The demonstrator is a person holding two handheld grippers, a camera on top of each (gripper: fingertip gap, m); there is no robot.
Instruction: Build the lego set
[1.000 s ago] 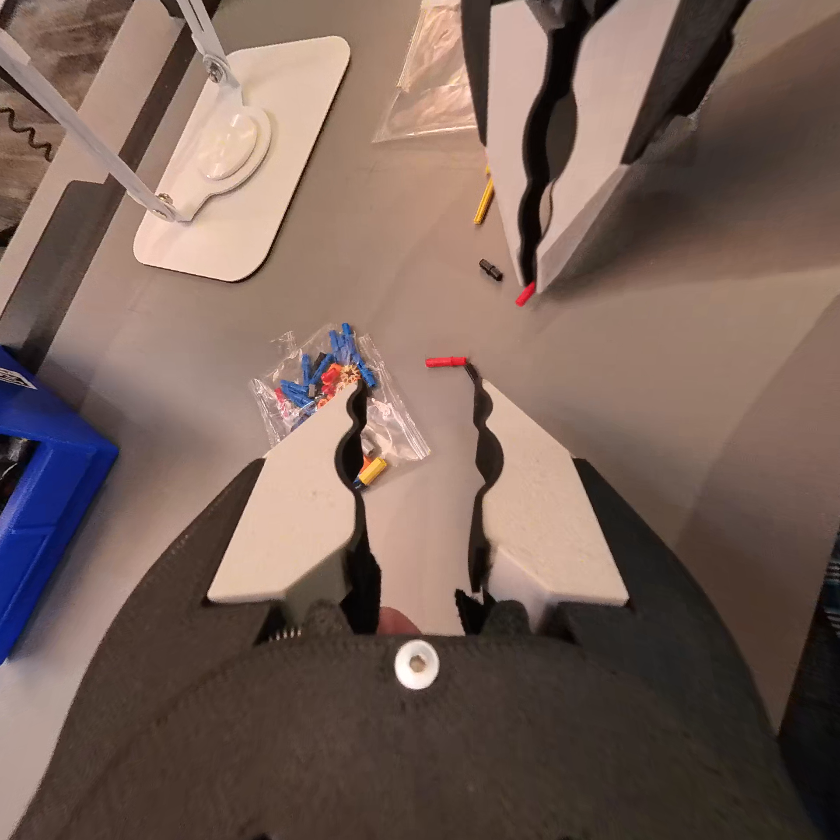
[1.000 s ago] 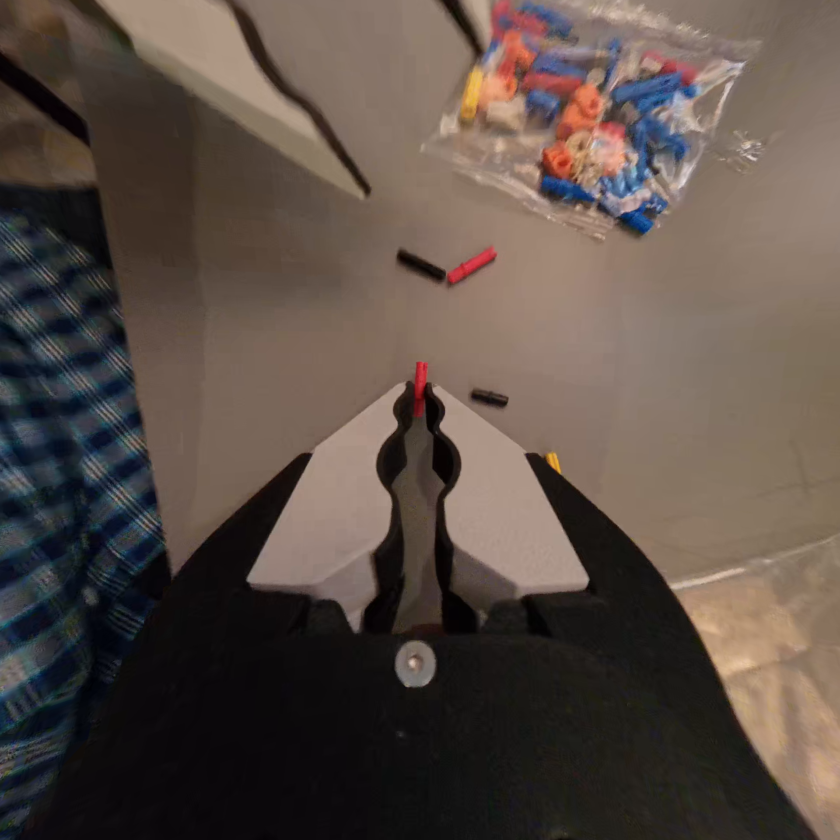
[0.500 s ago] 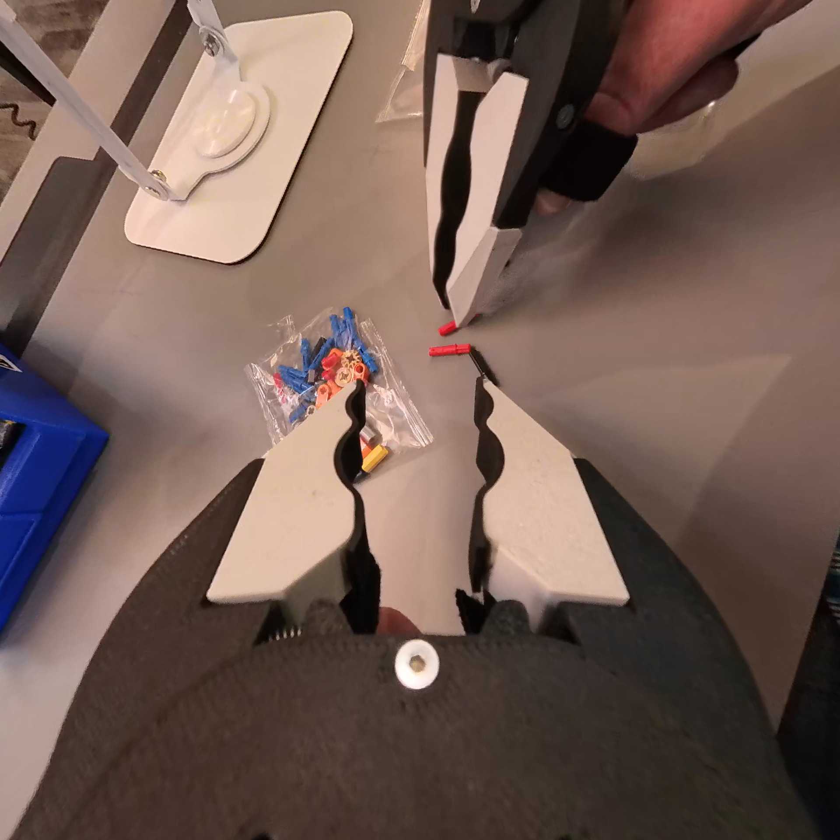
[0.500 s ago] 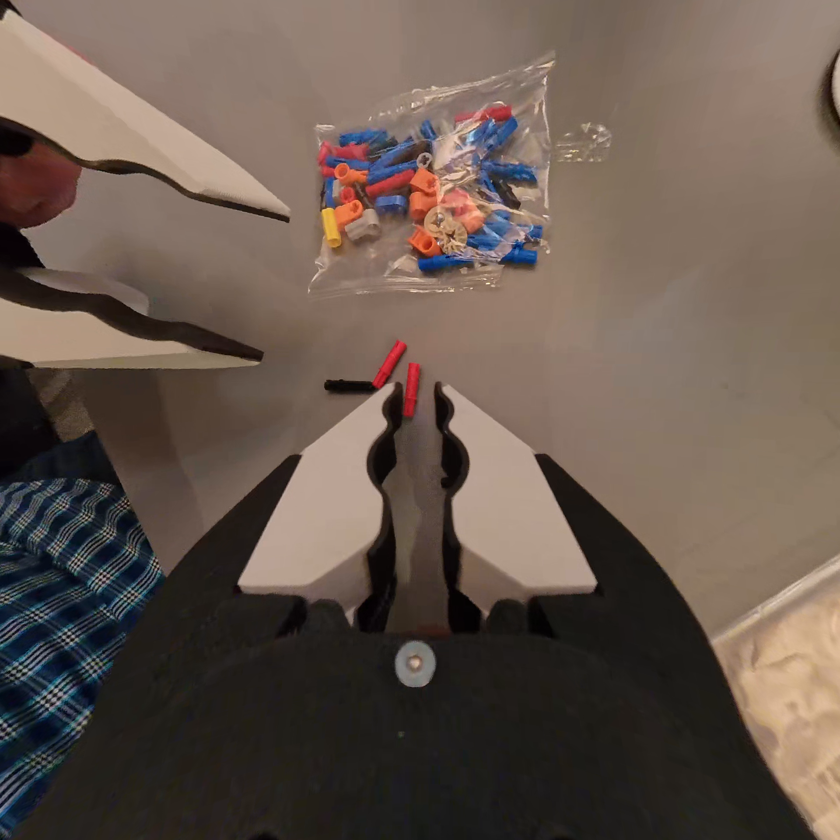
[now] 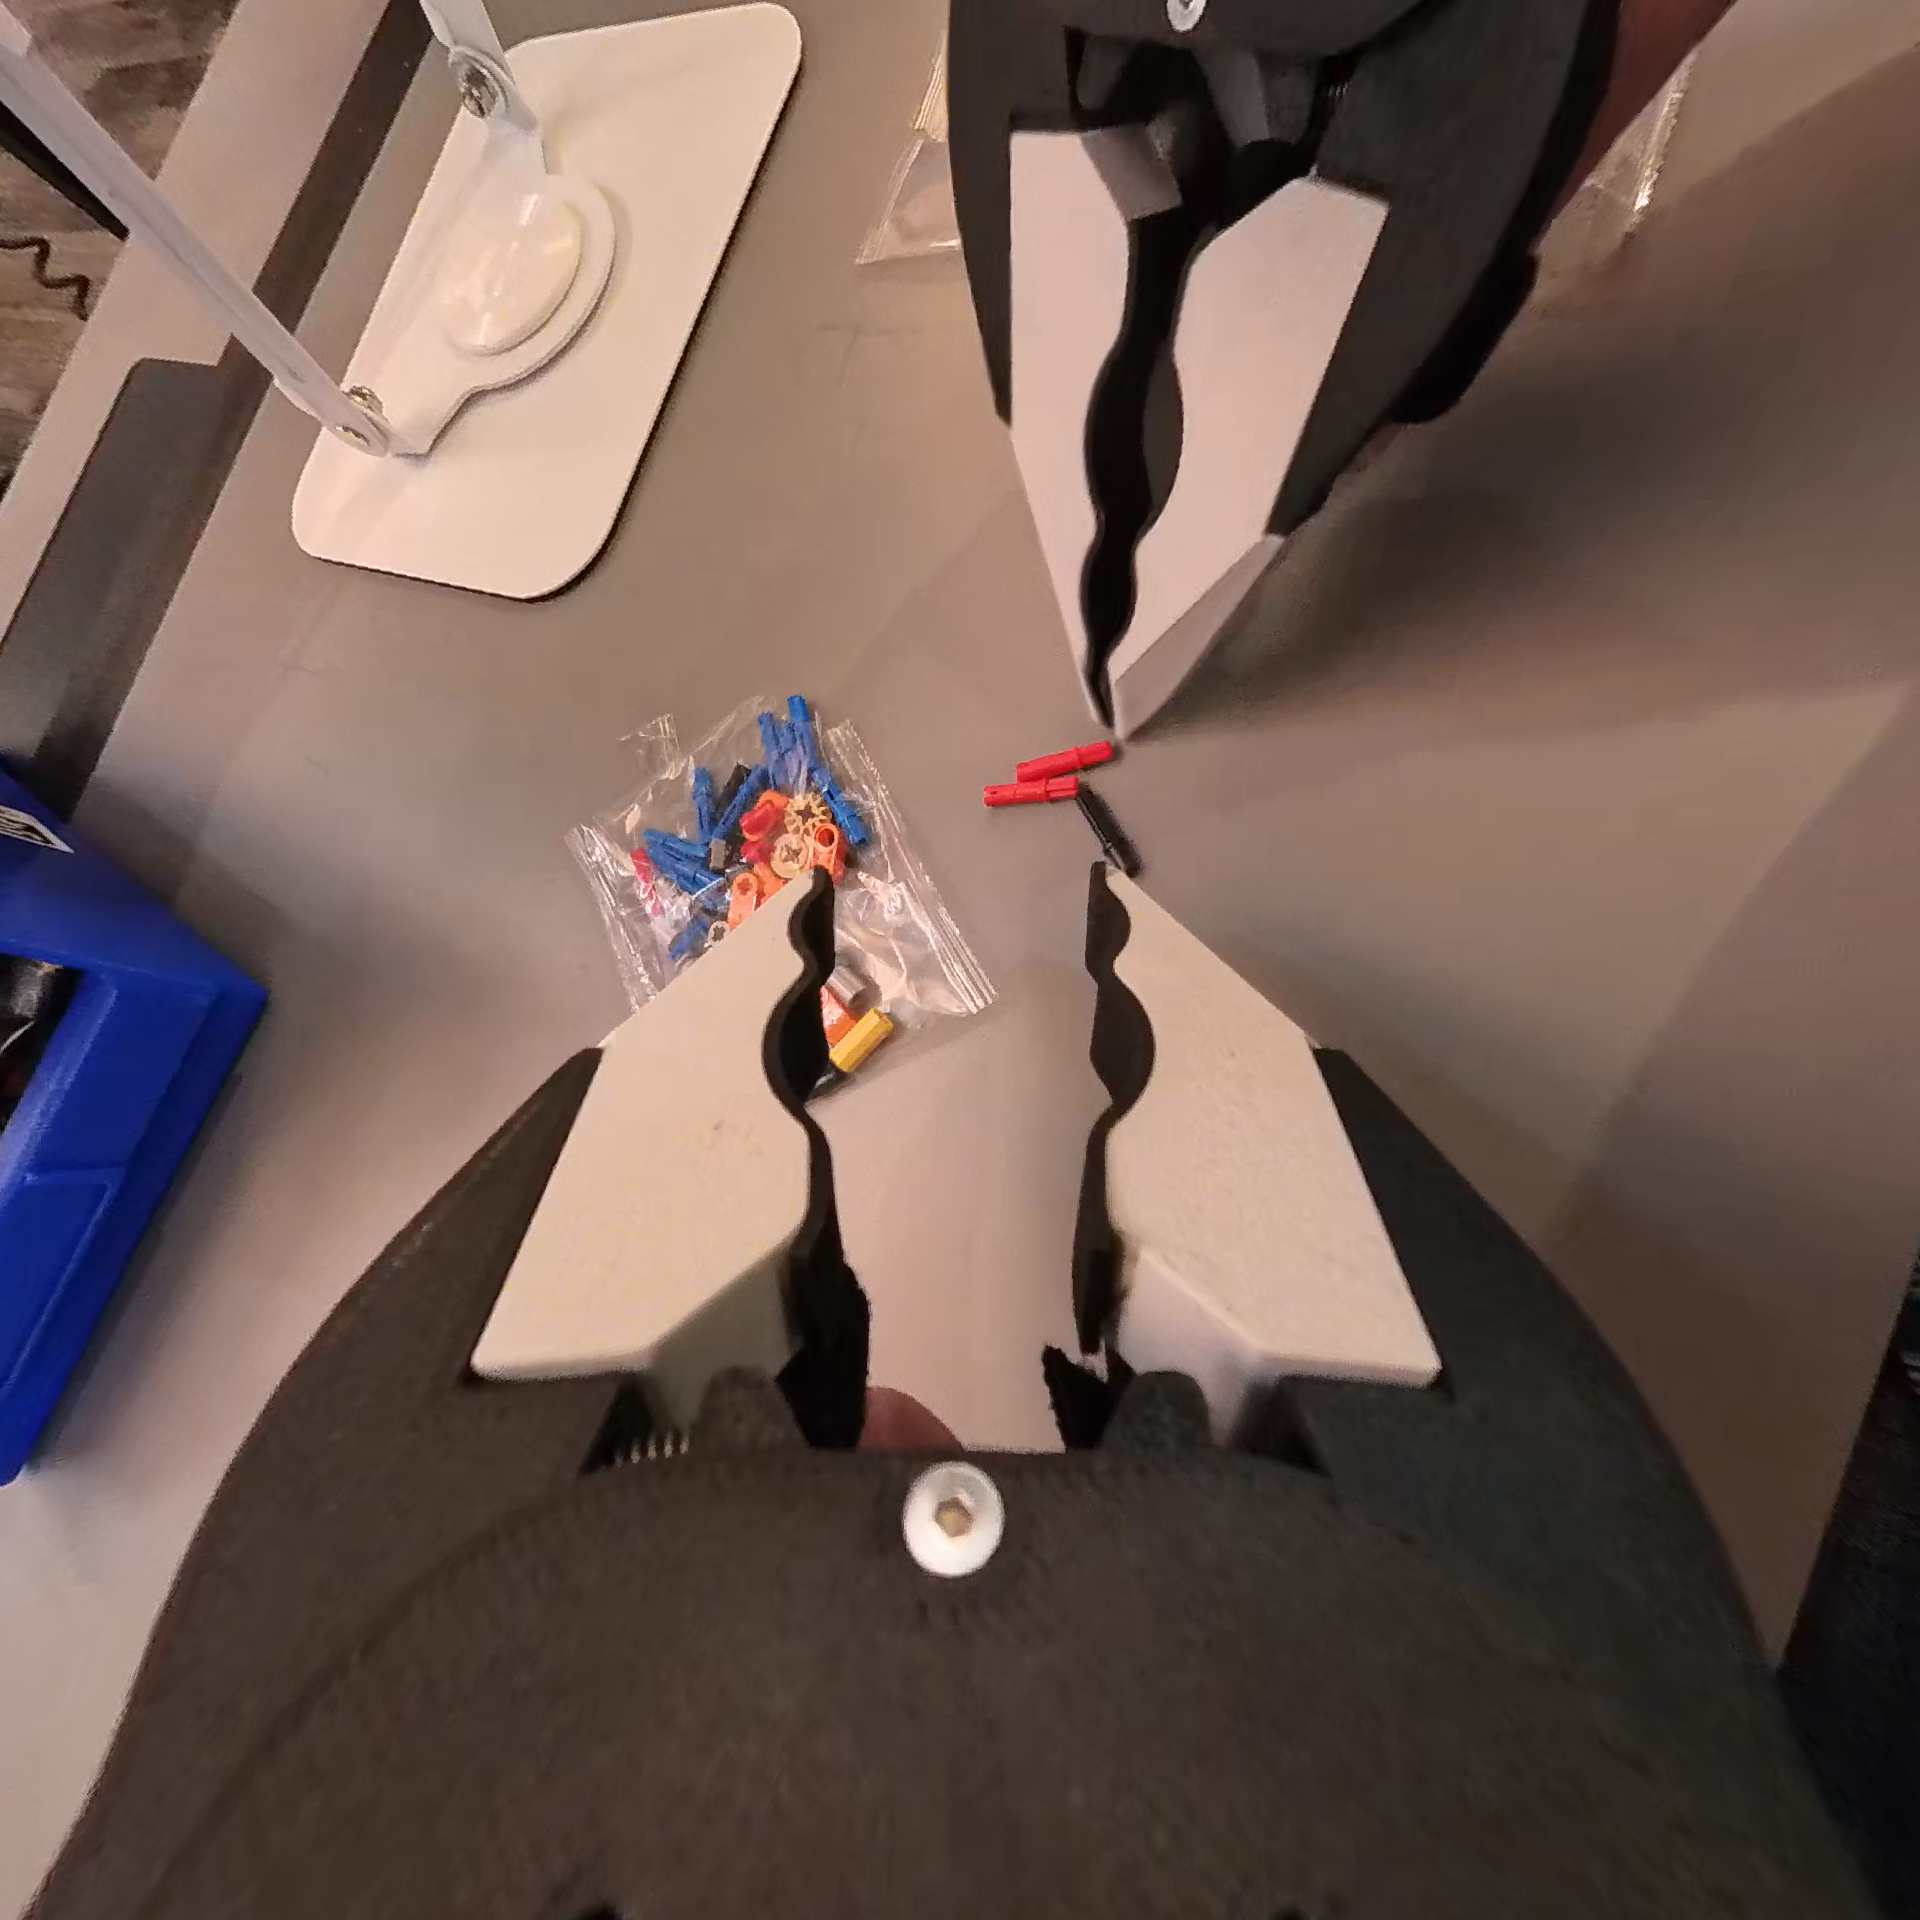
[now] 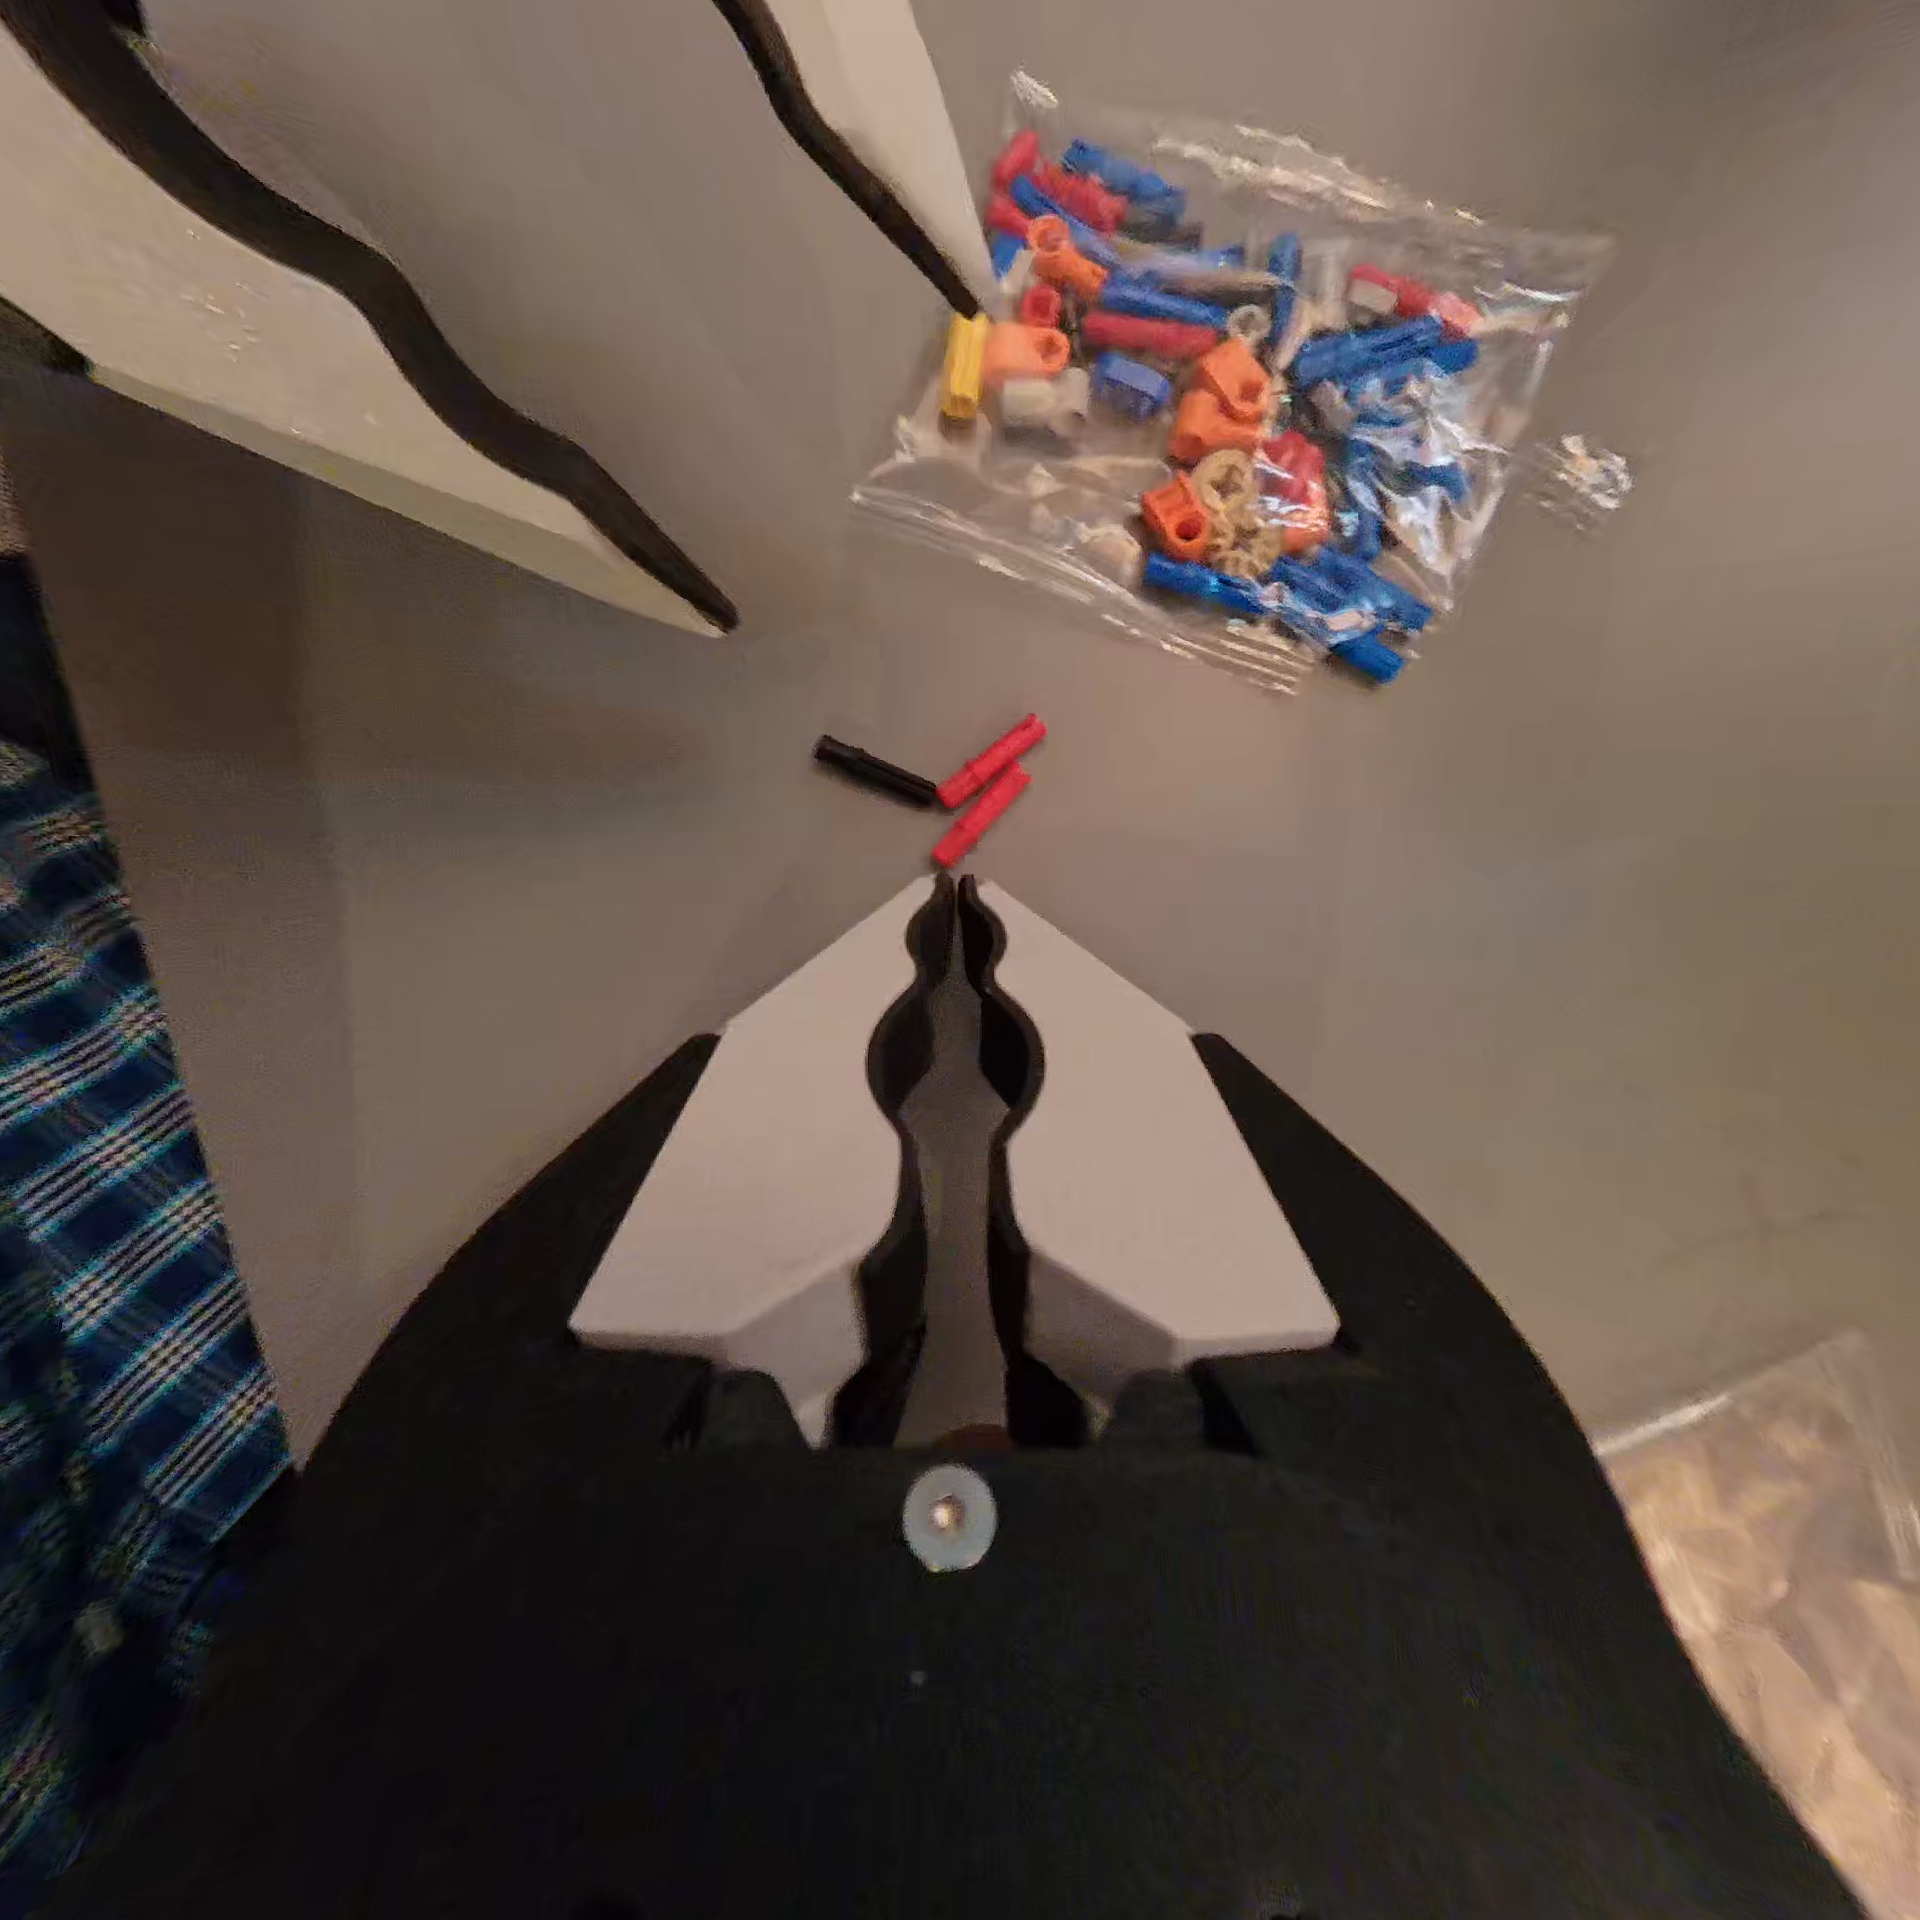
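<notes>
Surface: grey matte tabletop (image 5: 727,644), dimly lit, with hard shadows on its right side.
Loose parts: two small red plastic pegs (image 6: 989,762) (image 6: 980,818) lie side by side, touching or nearly so; one short black plastic peg (image 6: 875,769) lies end-on against the upper red one.
Right gripper (image 6: 956,883): tips closed to a hairline gap, nothing between them; they sit just short of the nearer red peg, whether touching it cannot be told.
Left gripper (image 5: 956,883): jaws wide apart, empty; the black peg (image 5: 1107,828) lies just beyond its right fingertip (image 5: 1103,883).
Parts bag: clear plastic zip bag of blue, orange, red and yellow pieces (image 6: 1236,416), partly under the left gripper's left finger, beside the pegs.
Background: white flat lamp base with hinged arm (image 5: 540,291) at far left; blue plastic bin (image 5: 94,1049) at the left edge; a second clear bag (image 5: 914,208) behind the right gripper.
Person: blue plaid sleeve (image 6: 94,1091) at the right view's left edge.
</notes>
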